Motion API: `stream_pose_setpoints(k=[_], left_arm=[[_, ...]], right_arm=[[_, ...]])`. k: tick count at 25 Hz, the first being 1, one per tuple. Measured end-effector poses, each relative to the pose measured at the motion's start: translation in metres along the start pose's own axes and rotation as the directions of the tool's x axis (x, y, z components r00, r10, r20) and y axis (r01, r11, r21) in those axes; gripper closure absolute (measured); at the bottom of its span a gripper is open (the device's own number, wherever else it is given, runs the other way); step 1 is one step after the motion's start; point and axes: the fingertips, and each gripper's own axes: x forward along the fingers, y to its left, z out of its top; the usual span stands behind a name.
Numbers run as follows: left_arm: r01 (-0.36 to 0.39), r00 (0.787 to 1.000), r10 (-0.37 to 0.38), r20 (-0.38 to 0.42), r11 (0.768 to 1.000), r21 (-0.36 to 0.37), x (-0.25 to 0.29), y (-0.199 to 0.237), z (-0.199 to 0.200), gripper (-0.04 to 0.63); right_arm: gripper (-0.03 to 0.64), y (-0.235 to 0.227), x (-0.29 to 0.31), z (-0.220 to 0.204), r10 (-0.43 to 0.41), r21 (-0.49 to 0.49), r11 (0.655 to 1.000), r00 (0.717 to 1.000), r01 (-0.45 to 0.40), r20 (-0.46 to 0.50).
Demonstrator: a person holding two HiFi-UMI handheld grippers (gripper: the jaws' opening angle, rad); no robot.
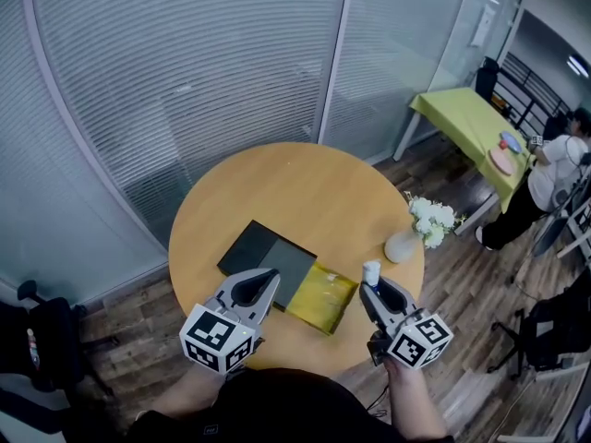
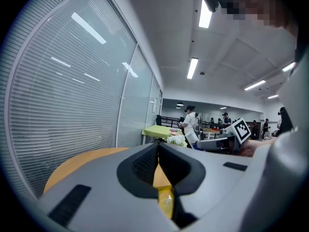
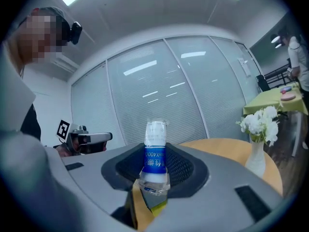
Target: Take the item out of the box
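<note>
The left gripper (image 1: 270, 277) sat with jaws pressed together and empty, its tips just over the open box (image 1: 343, 295). Off to its right, the right gripper (image 1: 373, 292) was clamped on the small bottle (image 3: 155, 151) (upright, cap above the jaws), apparently clear of the box. So the extraction looked done, and the next move called for a steady set-down on the table (image 1: 305, 187) ahead of those jaws.

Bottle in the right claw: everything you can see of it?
The bottle is small, white and plastic-looking, with a blue label around its middle and clear wrap over the top. It stands upright, pinched low down in the right claw, with its top poking above. It is held above the round table, just right of the yellow box; only the claw touches it.
</note>
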Motion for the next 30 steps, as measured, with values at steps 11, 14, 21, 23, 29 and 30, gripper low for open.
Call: stream_pose_setpoints(k=[11,14,21,23,29,30], left_arm=[[0.005,1.0,-0.005,0.014,0.999,0.047,-0.002,-0.006,0.011,0.581],[0.014,1.0,-0.014,0.011,0.999,0.047,0.001,-0.01,0.008,0.581],[0.027,1.0,-0.028,0.011,0.999,0.026,0.007,-0.02,0.002,0.581],[0.037,0.999,-0.037,0.014,0.999,0.03,0.008,-0.024,0.002,0.581],[0.049,0.999,-0.05,0.019,0.998,0.038,0.007,-0.029,0.002,0.581],[0.046,0.999,-0.046,0.019,0.998,0.036,0.006,-0.028,0.001,0.581]], right_arm=[[0.477,0.042,-0.026,0.04,0.069,-0.184,0.982,0.988,-0.042,0.141],[0.479,0.043,-0.023,0.034,0.066,-0.196,0.98,0.987,-0.037,0.144],[0.48,0.054,-0.01,0.016,0.072,-0.204,0.978,0.99,-0.045,0.123],[0.48,0.06,-0.006,0.013,0.083,-0.215,0.975,0.99,-0.057,0.114],[0.48,0.07,-0.001,0.011,0.1,-0.225,0.971,0.989,-0.074,0.107],[0.48,0.07,-0.001,0.012,0.099,-0.227,0.971,0.989,-0.072,0.108]])
